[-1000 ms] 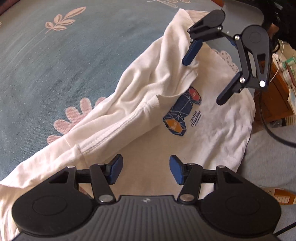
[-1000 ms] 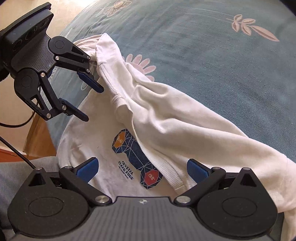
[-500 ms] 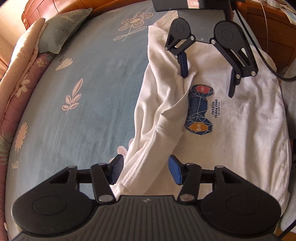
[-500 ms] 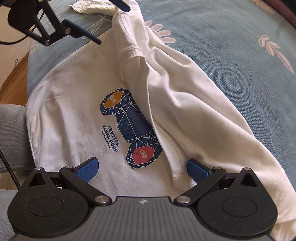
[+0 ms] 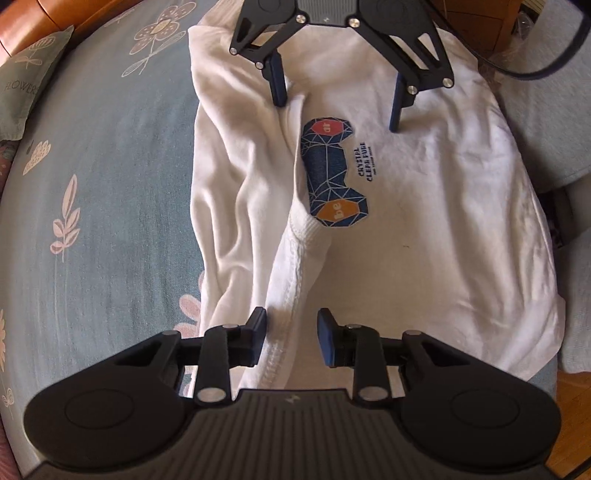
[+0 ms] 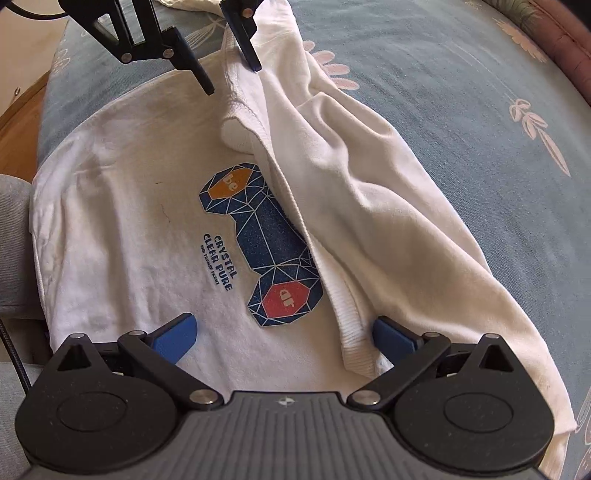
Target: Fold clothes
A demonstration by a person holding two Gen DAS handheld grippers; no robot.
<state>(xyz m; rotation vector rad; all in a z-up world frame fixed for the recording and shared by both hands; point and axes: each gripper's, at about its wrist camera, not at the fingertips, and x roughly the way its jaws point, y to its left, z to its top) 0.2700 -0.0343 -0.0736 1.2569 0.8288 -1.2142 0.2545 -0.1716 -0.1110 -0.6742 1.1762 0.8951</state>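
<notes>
A white T-shirt [image 5: 424,221] with a blue dumbbell print [image 6: 266,236] lies on a blue flowered bedspread [image 5: 110,184], one side folded loosely over the print's edge. My left gripper [image 5: 291,330] points down over one end. Its jaws are closing around the stitched hem [image 5: 291,280] of the folded part, and a gap still shows beside the pads. At the other end my right gripper [image 6: 284,334] stands wide open, with the ribbed collar edge [image 6: 351,332] between its fingers. Each gripper shows at the top of the other's view: right gripper [image 5: 338,105], left gripper [image 6: 229,74].
A grey-green cushion [image 5: 22,85] lies at the bed's far corner. Wooden furniture [image 5: 476,22] and a black cable [image 5: 535,66] are beyond the shirt. A person's grey trouser leg [image 6: 14,240] presses against the bed edge. Open bedspread stretches past the folded side.
Both grippers rolled and drew in over opposite ends of the shirt. The left jaws narrowed around the hem. The right jaws stayed wide.
</notes>
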